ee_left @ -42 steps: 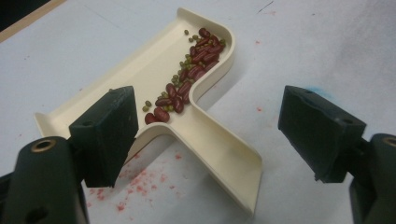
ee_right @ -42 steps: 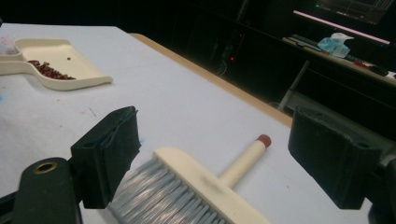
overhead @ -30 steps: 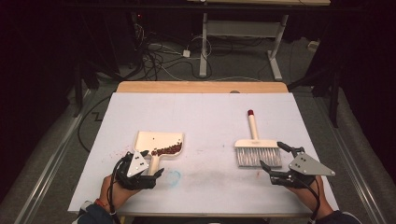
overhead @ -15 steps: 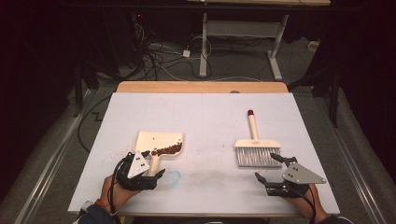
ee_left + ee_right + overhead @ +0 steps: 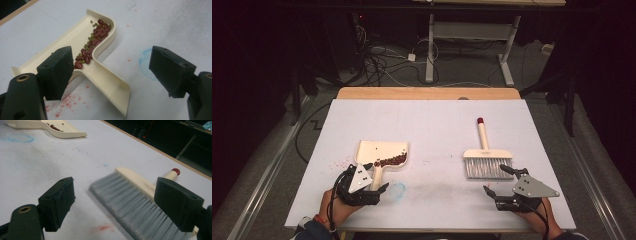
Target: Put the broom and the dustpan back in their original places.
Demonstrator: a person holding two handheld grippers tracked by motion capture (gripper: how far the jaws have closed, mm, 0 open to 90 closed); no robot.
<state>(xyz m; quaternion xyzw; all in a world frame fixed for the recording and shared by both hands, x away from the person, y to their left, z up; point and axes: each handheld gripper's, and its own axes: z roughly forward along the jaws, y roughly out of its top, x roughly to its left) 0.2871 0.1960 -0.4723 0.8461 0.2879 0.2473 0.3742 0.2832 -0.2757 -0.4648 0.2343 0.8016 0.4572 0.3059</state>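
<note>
Dustpan [image 5: 100, 62] handle points near, lying between the left gripper [image 5: 112, 72]'s spread jaws. Right gripper [image 5: 125, 205], jaws apart too, sits just near of the brush [image 5: 132, 197].

Counter [image 5: 432, 125] is lit bright and even from above, room behind it nearly black. Shadows are soft. Both gripper views look a bit grainy, brush [image 5: 140, 202] bristles smeared at the near edge.

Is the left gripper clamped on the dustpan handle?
No, the left gripper is open, its jaws apart on either side of the dustpan handle.
</note>
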